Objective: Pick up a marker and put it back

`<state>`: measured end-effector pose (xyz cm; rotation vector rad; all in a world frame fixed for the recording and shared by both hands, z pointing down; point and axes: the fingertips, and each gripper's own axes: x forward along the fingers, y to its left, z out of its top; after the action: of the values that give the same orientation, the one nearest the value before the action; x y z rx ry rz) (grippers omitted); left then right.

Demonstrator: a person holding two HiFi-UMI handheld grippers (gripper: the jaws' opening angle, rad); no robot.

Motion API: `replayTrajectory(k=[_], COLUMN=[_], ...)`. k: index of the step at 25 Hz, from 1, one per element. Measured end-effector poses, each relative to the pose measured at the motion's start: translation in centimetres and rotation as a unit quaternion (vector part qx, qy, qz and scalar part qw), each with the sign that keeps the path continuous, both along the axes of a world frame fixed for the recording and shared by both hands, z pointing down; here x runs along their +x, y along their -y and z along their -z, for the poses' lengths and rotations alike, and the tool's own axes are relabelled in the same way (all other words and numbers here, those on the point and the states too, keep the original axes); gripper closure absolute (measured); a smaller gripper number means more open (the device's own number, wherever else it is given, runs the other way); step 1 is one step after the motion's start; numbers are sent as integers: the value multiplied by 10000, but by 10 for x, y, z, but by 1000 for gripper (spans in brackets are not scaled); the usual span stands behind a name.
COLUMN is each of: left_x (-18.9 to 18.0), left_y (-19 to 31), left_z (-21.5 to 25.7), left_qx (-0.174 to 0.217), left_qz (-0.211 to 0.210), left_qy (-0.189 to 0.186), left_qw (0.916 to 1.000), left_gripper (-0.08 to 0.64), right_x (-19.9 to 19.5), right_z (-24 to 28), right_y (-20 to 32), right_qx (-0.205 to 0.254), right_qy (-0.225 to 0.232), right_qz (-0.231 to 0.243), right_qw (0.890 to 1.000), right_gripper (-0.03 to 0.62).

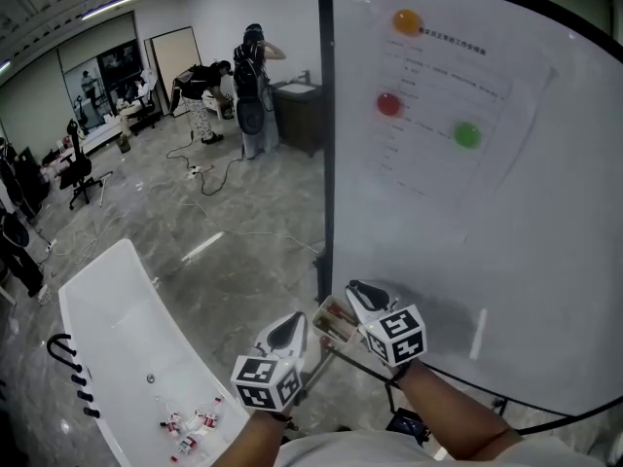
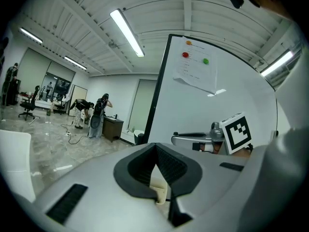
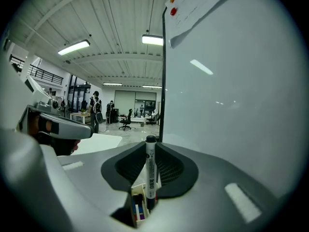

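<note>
A white marker [image 3: 150, 170] with a black cap stands upright between the jaws of my right gripper [image 3: 151, 146], which is shut on its barrel. Just below it lies a small cream marker box [image 3: 138, 208] with several coloured markers inside. In the head view, the right gripper [image 1: 358, 294] hovers over that box [image 1: 336, 321] beside the whiteboard's [image 1: 545, 261] lower left corner. My left gripper [image 1: 291, 333] is close on the box's left, and its jaws [image 2: 155, 150] are shut with nothing between them. A corner of the cream box [image 2: 159, 187] shows under them.
A sheet of paper [image 1: 453, 95] hangs on the whiteboard under orange [image 1: 407, 20], red [image 1: 388, 104] and green [image 1: 467, 135] magnets. A long white tub [image 1: 117, 339] with small items stands at lower left. People [image 1: 251, 86] and cables [image 1: 209, 168] are far back on the grey floor.
</note>
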<state>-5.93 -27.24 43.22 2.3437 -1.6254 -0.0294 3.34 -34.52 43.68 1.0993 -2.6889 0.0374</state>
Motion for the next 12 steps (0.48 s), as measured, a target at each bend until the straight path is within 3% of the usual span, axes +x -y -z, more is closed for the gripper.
replayTrajectory(k=[12], left_x=[-25], left_y=[3], left_z=[-35], left_qx=[-295], left_qz=[263], left_qy=[-49], left_qw=[9992], left_gripper=[557], right_x=[-26], right_z=[-79], right_y=[28], right_qx=[-232], right_qy=[-864], right_qz=[637], right_qw=[9940], right_gripper=[529])
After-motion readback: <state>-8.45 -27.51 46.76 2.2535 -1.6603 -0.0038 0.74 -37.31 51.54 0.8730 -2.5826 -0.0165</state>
